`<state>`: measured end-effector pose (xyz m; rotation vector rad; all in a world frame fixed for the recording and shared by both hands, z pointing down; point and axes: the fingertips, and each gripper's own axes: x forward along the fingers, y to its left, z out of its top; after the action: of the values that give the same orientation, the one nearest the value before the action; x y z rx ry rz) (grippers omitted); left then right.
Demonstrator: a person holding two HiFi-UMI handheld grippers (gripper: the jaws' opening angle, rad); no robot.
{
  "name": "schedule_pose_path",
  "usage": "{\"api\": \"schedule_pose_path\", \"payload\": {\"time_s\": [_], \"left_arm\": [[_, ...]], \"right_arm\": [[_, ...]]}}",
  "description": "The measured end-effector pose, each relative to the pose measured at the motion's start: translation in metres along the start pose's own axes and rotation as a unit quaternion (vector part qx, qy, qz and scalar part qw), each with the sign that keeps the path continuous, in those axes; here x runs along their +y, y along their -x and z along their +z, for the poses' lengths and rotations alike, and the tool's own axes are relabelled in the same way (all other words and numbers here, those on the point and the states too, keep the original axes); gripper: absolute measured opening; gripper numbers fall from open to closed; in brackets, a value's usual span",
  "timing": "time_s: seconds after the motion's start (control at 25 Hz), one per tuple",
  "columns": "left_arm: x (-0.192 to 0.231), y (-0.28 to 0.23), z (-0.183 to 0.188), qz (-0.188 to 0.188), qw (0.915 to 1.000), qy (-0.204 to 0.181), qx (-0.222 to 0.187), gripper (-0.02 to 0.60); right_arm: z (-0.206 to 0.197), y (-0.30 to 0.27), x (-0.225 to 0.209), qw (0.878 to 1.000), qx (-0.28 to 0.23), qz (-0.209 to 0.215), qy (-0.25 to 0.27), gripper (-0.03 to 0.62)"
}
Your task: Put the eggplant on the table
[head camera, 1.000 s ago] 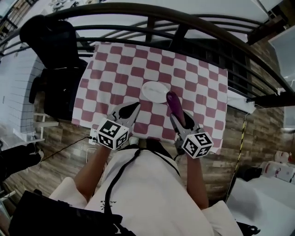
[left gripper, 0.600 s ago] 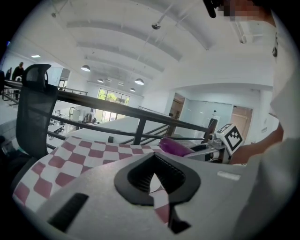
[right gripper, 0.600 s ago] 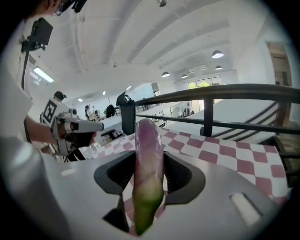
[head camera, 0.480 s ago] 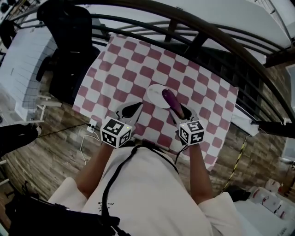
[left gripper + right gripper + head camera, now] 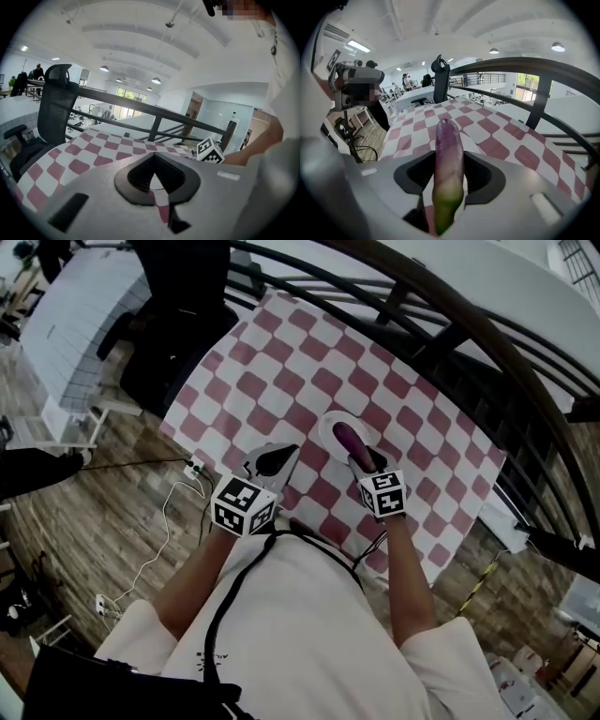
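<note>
The right gripper (image 5: pixel 449 174) was clenched on the eggplant (image 5: pixel 448 154), its jaws spread wide, one on each side of the green stem end, while the purple body stuck out ahead past the fingertips. In the head view this right gripper (image 5: pixel 362 459) sat right of centre, and the eggplant (image 5: pixel 346 436) lay over the white plate (image 5: pixel 325 426) on the checked table (image 5: pixel 272 352). A second before, the eggplant had stood at the plate's right edge; it now reached across the plate's middle. Whether it touched the plate could not be told.

The left gripper (image 5: pixel 154 174) was closed and empty, its jaw tips meeting, with only the red-and-white cloth showing through the hollow between the pads. In the head view the left gripper (image 5: pixel 274 461) hung over the table's near edge, left of the plate, much as before.

The whole table now ran diagonally across the frame, where earlier it had lain nearly square. The black chair (image 5: pixel 183 306) sat at the upper left.
</note>
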<state>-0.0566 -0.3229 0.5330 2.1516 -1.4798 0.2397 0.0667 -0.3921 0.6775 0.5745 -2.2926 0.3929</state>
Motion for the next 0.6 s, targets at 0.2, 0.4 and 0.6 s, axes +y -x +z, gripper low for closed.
{"api": "schedule_pose_path", "payload": {"time_s": [0.2,0.4,0.6], "left_arm": [[0.004,-0.002,-0.005,0.017,0.9998,0.008,0.007,0.005],[0.005,-0.004,-0.004,0.030,0.9995,0.011,0.009,0.005],[0.009,-0.002,-0.007,0.042,0.9989,0.013,0.015,0.005]], "right_arm": [[-0.009,-0.021,-0.004,0.999,0.026,0.015,0.027,0.192],[-0.013,-0.036,-0.009,0.998,0.037,0.021,0.036,0.192],[-0.017,-0.051,-0.011,0.997,0.051,0.030,0.043,0.192]]}}
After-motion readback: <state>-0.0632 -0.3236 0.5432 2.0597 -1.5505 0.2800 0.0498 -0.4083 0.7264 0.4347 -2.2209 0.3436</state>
